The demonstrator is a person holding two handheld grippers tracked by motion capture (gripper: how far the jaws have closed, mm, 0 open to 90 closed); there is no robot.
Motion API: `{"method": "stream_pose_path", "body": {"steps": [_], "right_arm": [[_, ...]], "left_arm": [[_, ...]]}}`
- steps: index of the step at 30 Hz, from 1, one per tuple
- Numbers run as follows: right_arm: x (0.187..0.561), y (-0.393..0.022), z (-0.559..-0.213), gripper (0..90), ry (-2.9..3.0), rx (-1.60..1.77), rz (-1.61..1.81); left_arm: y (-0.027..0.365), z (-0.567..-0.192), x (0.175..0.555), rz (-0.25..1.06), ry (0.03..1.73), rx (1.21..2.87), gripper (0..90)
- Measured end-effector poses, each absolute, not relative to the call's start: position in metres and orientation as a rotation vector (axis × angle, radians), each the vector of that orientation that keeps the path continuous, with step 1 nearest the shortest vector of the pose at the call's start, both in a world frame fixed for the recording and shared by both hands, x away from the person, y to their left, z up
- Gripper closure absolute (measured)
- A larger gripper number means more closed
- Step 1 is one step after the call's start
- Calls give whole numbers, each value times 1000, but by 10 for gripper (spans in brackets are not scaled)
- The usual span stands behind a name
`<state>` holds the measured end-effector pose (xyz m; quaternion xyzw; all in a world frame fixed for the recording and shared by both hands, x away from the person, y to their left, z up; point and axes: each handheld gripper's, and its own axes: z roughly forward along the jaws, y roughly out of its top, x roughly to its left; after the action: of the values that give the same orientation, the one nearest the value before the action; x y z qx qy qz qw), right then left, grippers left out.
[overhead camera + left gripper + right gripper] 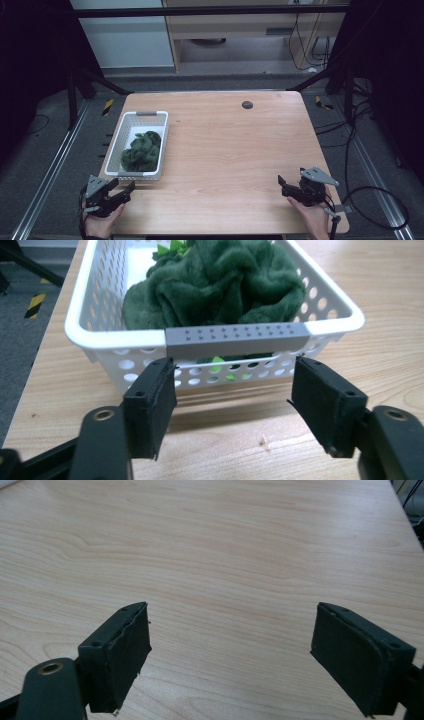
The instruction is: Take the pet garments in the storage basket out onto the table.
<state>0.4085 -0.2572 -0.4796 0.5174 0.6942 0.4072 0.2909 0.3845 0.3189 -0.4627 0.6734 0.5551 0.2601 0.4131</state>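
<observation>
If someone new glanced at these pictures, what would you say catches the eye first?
The white perforated basket on the table's left side, stuffed with crumpled dark green plush cloth. Next, the two open black claws at the near edge: the left claw right before the basket's grey handle, the right claw over bare wood.

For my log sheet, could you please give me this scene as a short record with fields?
surface: wooden table
container: white perforated basket, at the table's left side
contents: crumpled green cloth
left gripper: open, jaws facing the basket's grey handle, not touching it
right gripper: open, over bare wood, holding nothing
</observation>
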Motion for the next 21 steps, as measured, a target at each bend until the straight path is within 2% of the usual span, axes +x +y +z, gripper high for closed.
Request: {"method": "stream_pose_path", "body": {"steps": [5, 21], "right_arm": [[408, -265, -481, 148, 1830, 1396, 1069], [406, -260, -480, 134, 1844, 1368, 1060]], "left_arm": [[320, -457, 383, 659, 1373, 1681, 276], [330, -439, 381, 681, 1354, 1645, 239]]}}
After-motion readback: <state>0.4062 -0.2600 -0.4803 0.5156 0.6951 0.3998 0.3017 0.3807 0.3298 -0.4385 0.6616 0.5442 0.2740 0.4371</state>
